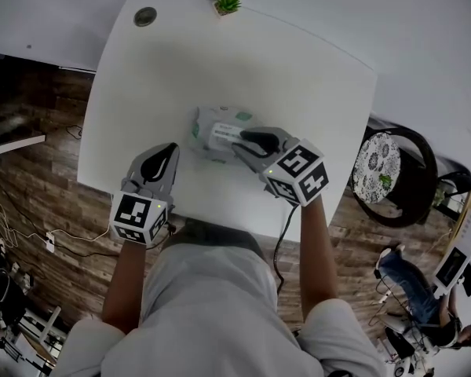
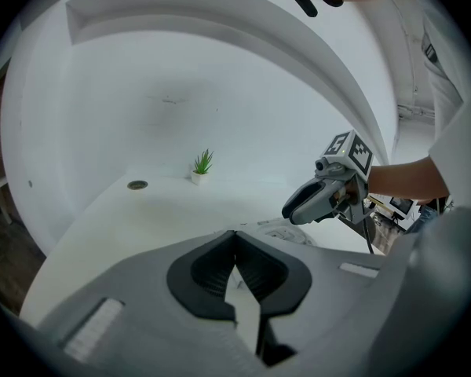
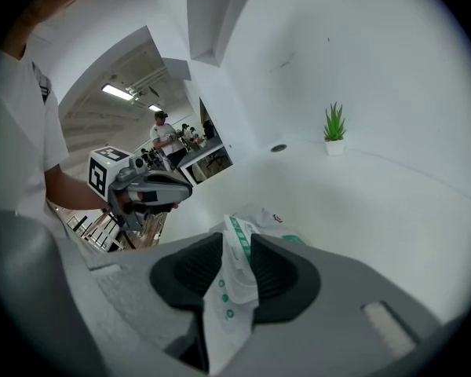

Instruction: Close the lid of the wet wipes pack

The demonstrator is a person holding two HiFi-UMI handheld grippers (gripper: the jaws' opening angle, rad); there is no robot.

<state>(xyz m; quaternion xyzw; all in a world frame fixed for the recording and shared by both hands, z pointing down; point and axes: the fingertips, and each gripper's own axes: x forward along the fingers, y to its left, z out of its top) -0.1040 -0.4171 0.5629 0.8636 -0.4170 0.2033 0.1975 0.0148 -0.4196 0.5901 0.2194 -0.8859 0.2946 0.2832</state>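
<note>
The wet wipes pack [image 1: 213,132] lies near the middle of the surface [image 1: 298,85], a little closer to its front edge. The right claw [image 1: 243,141] is clenched on a thin white flap with green print [image 3: 234,267] at the right end of the pack; I judge this is the lid, held but not yet laid down. The left claw [image 1: 169,151] is closed on nothing and hangs beside the pack, near the front edge. Next, the flap probably must go flat over the opening and be pressed.
</note>
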